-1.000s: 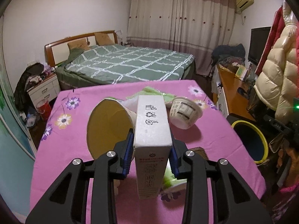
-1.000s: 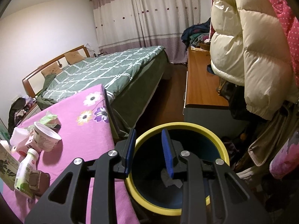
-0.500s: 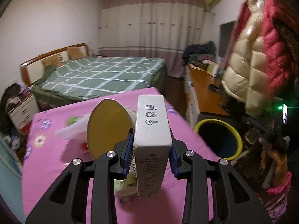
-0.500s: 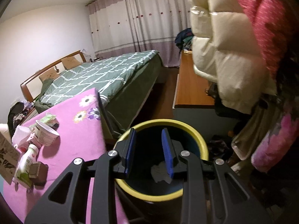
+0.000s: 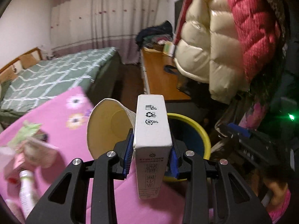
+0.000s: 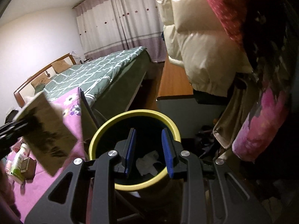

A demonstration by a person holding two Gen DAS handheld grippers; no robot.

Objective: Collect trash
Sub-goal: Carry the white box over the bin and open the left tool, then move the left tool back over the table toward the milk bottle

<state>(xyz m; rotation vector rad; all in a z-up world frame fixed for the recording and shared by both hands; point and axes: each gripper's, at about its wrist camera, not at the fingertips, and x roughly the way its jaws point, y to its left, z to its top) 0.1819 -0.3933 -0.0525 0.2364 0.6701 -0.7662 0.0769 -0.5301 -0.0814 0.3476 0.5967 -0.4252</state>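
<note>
My left gripper (image 5: 152, 149) is shut on a white carton (image 5: 152, 127) that stands upright between the blue pads. A paper cup (image 5: 106, 127) lies wedged at the carton's left, mouth toward the camera. Both hang over the pink table's (image 5: 61, 115) right edge, with the yellow-rimmed bin (image 5: 188, 140) just beyond. In the right wrist view the carton (image 6: 48, 136) shows blurred at the left. My right gripper (image 6: 149, 149) is open over the bin (image 6: 134, 113) with nothing between its pads. Crumpled white paper (image 6: 147, 163) lies inside the bin.
A small bottle (image 6: 19, 158) and other litter remain on the flowered tablecloth (image 6: 72, 100). Puffy coats (image 5: 214, 46) hang close on the right above the bin. A green bed (image 6: 104, 71) and a wooden desk (image 6: 173, 82) lie beyond.
The left gripper has swung right from over the middle of the table toward the bin, carrying carton and cup. The right gripper has shifted a little and still stays over the bin.
</note>
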